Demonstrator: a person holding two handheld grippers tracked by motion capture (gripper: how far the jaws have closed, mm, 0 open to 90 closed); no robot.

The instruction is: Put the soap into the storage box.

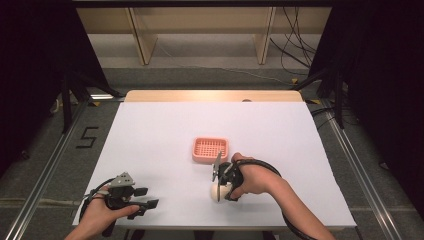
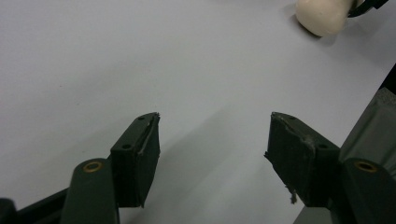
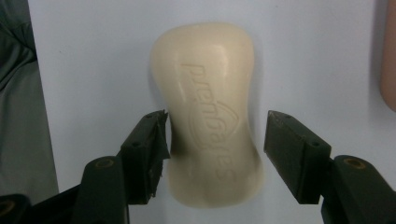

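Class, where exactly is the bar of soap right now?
The soap lies on the white table, between the open jaws of the right gripper, just near of the pink tray in the high view.

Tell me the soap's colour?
Cream, with an embossed logo; the soap shows best in the right gripper view.
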